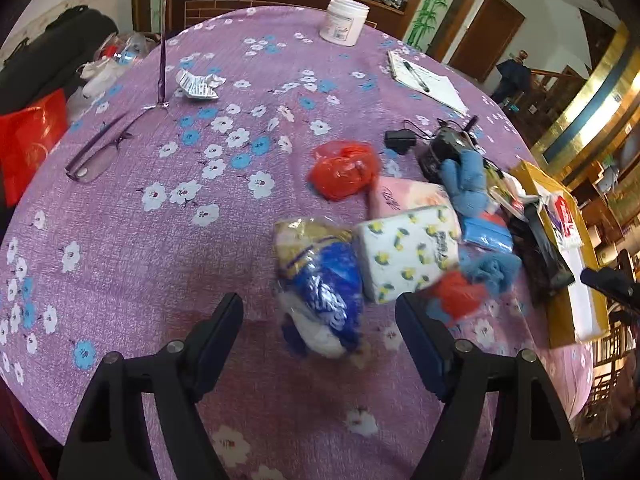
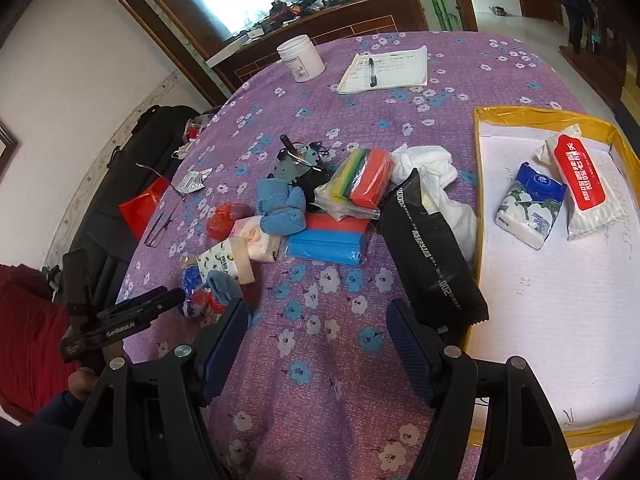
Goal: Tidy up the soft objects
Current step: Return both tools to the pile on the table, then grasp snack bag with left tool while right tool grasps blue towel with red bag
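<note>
On the purple flowered tablecloth (image 2: 320,360), a cluster of soft goods lies at centre frame in both wrist views. Left gripper (image 1: 319,322): jaws stand apart with nothing pressed between them; a blue-and-gold plastic bag (image 1: 320,284) lies on the cloth in the gap, just beyond the fingertips, blurred. Beside it to the right sits a lemon-print tissue pack (image 1: 408,252), touching a pink tissue pack (image 1: 396,196) behind it. An orange plastic bag (image 1: 344,168) lies above these, and a blue cloth toy (image 1: 466,182) to the right.

Right gripper (image 2: 317,330): jaws likewise apart, holding nothing, bare cloth between them. A black tissue pack (image 2: 432,256) lies just beyond its right finger, its far end resting against a white cloth (image 2: 432,172). Stacked red and blue sponges (image 2: 328,240) sit at centre, with a multicoloured sponge pack (image 2: 360,182) above.

At right of the right wrist view, a yellow-edged tray (image 2: 540,114) holds a blue floral tissue pack (image 2: 530,204) and a red-labelled tissue pack (image 2: 584,184), side by side.

A white jar (image 2: 301,58) and a notepad (image 2: 384,70) stand well apart at the upper frame.
</note>
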{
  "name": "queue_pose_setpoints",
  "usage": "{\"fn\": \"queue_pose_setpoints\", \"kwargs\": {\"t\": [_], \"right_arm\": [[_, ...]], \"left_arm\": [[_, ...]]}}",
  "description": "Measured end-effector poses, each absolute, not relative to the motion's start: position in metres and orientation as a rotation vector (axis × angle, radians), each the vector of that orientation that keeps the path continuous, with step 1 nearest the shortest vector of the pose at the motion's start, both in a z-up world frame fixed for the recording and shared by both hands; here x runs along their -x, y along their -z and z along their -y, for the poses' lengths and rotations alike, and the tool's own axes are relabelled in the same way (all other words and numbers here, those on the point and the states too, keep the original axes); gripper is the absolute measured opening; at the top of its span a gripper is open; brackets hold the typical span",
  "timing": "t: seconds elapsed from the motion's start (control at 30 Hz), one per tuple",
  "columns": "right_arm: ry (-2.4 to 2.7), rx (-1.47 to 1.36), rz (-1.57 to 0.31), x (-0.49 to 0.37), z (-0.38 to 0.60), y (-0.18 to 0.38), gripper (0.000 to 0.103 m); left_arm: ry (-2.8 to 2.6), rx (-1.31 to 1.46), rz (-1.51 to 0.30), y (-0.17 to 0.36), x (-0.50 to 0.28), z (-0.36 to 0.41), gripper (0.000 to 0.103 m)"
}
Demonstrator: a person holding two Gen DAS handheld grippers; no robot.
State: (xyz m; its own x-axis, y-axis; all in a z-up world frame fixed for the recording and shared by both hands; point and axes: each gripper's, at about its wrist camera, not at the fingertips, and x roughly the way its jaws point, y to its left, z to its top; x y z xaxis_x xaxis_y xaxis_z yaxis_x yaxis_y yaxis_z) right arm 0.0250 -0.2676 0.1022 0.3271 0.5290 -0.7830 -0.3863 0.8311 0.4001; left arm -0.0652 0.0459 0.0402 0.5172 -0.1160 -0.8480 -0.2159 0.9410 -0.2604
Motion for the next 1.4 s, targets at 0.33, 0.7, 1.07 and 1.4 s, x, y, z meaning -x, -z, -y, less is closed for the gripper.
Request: {"fn": "queue_pose_setpoints", "kwargs": {"t": [0.33, 0.7, 1.07, 1.4], "right_arm": [[-0.627, -0.114, -1.081, -0.018, 0.256, -0.104, 0.076], [-0.737, -0.035, -1.134, -0.022, 0.196, -0.090, 0.076], [-0.731, 0.044, -1.283, -0.060, 0.113, -0.026, 0.076], [-0.773, 0.037, -1.228, -0.040, 0.129, -0.039, 0.043]], "left_arm": [[-0.028, 0.343, -1.060, -0.019, 0.034, -0.042, 0.054], [-0.015, 0.320, -1.046, -0.023, 0.061, -0.053, 0.043], [-0.035, 0.285, -1.054, -0.020, 0.085, -0.059, 0.044], [-0.023, 0.266, -1.016, -0.027, 0.090, -0.048, 0.043]]}}
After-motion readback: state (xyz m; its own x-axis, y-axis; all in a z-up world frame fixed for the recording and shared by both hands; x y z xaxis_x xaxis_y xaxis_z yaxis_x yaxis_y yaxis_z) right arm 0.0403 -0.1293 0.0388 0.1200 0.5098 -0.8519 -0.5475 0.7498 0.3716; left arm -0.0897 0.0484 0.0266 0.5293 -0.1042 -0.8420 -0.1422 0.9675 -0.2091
